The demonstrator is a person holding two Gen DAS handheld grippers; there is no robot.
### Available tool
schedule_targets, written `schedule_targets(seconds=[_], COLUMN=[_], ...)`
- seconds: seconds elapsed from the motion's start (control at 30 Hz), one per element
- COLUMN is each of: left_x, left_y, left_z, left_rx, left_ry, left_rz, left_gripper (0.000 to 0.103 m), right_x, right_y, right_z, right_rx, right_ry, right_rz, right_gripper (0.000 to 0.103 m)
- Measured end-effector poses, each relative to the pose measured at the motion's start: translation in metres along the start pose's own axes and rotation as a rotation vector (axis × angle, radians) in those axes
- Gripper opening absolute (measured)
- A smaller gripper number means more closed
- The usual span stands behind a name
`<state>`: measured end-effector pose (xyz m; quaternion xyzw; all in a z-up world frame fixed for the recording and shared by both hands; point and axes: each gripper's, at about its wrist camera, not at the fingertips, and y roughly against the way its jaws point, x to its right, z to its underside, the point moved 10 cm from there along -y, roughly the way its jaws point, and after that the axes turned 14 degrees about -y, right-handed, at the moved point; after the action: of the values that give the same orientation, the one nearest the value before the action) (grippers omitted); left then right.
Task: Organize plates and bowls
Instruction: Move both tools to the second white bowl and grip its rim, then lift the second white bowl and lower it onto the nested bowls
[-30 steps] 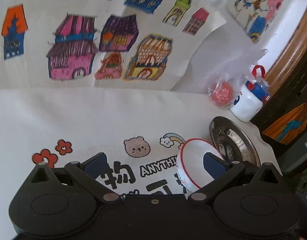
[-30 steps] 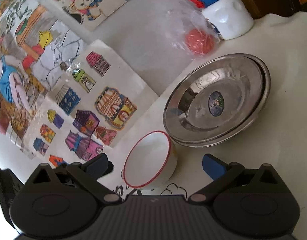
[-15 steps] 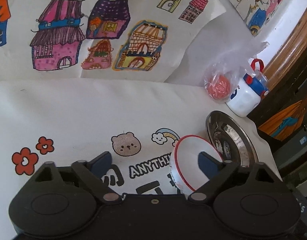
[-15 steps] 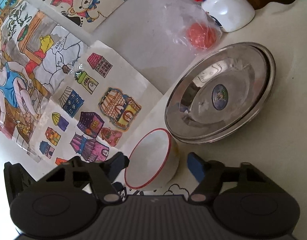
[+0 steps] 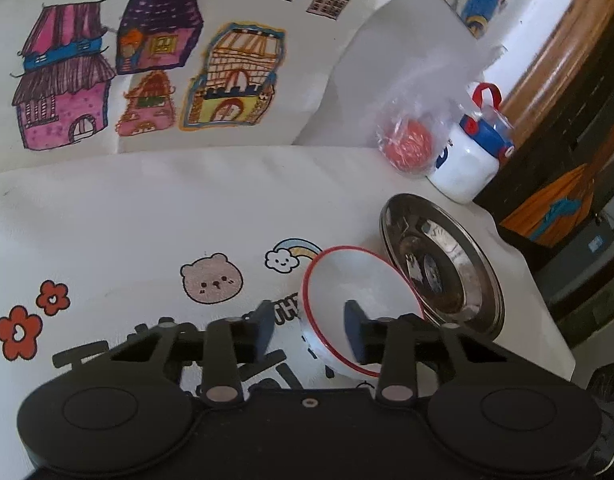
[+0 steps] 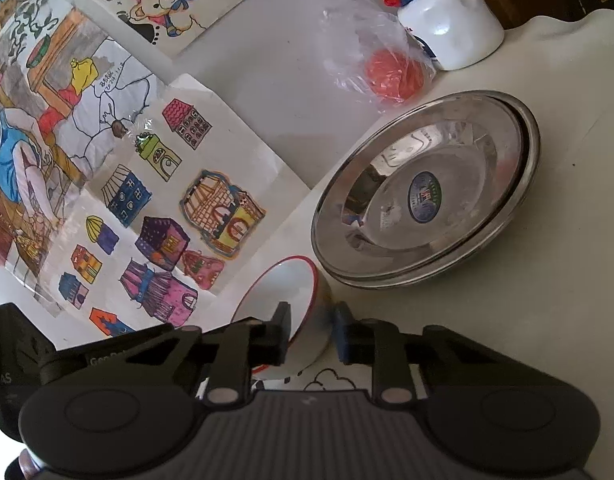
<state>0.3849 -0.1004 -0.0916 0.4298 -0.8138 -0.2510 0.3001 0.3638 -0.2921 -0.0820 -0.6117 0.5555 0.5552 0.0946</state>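
While both grippers pinch it, the bowl (image 6: 285, 300) tilts sideways.

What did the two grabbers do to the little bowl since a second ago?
Both grippers narrowed around the small white bowl with a red rim. The right gripper closed on its wall, one finger inside, one outside. The left gripper also closed in across its rim. The stacked steel plates, bagged red ball and white bottle stayed put.

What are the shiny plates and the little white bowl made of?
The plates look like polished stainless steel: mirror reflections, thin rolled rims. The bowl is glossy white with a red rim line, likely ceramic or enamel; the pictures cannot settle which.
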Motion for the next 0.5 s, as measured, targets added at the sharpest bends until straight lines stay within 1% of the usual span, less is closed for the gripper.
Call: schedule_targets(seconds=[0.07, 0.13, 0.33, 0.5], left_x=[0.001, 0.001, 0.002, 0.004], left_y=[-0.001, -0.001, 0.003, 0.018], left_z=[0.000, 0.001, 0.001, -0.001], left_rx=[-0.006, -0.007, 0.000, 0.025], left_ry=[-0.007, -0.015, -0.011, -0.010], left_rz=[0.002, 0.008, 0.000, -0.002], left_gripper=[0.023, 0.020, 0.019, 0.019], right_x=[0.000, 0.001, 0.001, -0.006], right_y=[0.000, 0.000, -0.001, 0.006], right_z=[0.000, 0.000, 0.001, 0.003], right_rx=[0.000, 0.000, -0.003, -0.002], right_ry=[0.000, -0.004, -0.008, -0.002], right_rz=[-0.001, -0.002, 0.009, 0.002], right_gripper=[0.025, 0.024, 0.021, 0.020])
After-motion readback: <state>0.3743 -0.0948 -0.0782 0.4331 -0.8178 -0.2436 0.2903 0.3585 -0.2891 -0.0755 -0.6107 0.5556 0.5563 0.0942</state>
